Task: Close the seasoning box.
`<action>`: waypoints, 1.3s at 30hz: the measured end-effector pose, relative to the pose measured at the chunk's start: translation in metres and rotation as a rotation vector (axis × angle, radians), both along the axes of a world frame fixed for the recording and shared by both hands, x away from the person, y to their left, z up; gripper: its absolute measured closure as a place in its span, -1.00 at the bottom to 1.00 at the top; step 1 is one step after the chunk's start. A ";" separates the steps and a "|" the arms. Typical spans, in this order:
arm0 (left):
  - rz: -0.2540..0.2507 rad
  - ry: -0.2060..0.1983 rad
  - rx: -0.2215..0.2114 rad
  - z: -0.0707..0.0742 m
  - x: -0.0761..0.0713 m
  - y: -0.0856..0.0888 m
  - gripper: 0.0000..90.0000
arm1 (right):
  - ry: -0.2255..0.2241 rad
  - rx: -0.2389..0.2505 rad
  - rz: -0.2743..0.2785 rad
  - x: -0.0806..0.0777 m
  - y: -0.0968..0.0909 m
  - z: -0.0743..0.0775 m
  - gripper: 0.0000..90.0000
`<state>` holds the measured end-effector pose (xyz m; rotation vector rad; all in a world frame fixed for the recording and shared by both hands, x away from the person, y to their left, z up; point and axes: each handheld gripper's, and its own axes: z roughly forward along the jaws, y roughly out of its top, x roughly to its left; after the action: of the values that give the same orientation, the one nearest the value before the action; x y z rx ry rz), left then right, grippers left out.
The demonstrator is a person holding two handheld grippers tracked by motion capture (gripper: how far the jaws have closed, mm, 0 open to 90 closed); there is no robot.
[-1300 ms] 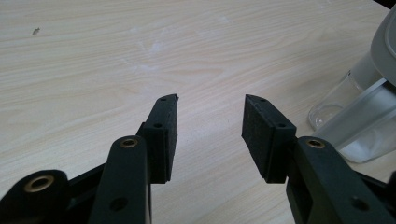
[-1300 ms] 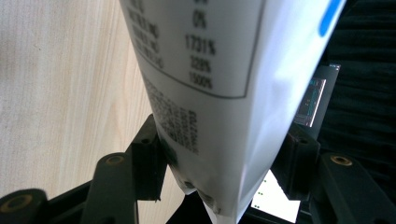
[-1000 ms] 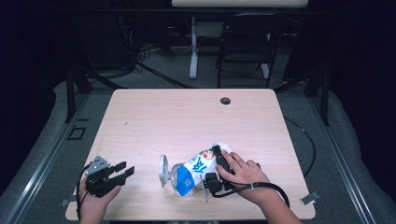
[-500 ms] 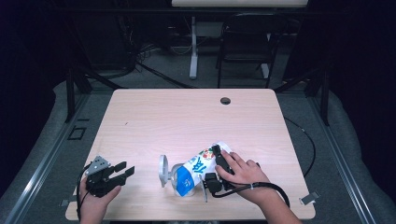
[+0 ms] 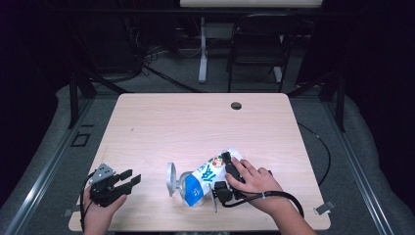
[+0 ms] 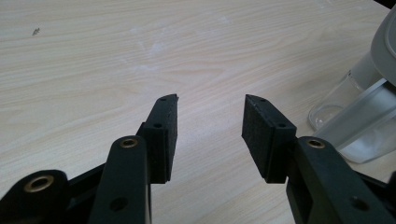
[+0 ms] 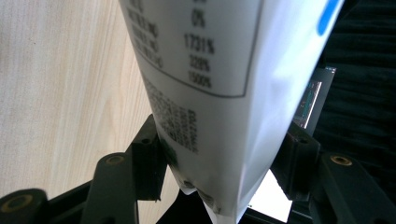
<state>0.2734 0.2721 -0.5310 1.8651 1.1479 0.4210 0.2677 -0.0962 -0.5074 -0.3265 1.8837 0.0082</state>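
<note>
My right claw (image 5: 221,172) is clamped on the white-and-blue bag (image 5: 208,175), which lies tilted on the tabletop (image 5: 195,122) near its front edge. In the right gripper view the bag (image 7: 219,93) sits between both jaws, its print too blurred to read and its top cut off. Just left of the bag stands a clear container (image 5: 172,178), partly hidden behind it; I cannot tell what it is. Well left of the bag, my left claw (image 5: 128,179) rests with jaws apart, nothing between them (image 6: 210,126).
</note>
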 end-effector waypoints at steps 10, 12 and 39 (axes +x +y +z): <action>0.001 0.000 0.002 0.001 0.000 0.000 0.24 | -0.007 -0.014 -0.011 -0.001 0.001 0.002 -0.01; 0.002 0.000 0.002 0.000 0.000 0.000 0.24 | -0.008 -0.016 -0.012 -0.001 0.001 0.002 -0.01; 0.004 -0.001 -0.004 0.000 0.000 0.001 0.24 | -0.019 -0.025 -0.006 0.000 0.001 0.004 0.01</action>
<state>0.2734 0.2731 -0.5309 1.8598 1.1514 0.4211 0.2674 -0.0950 -0.5038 -0.3373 1.8668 -0.0225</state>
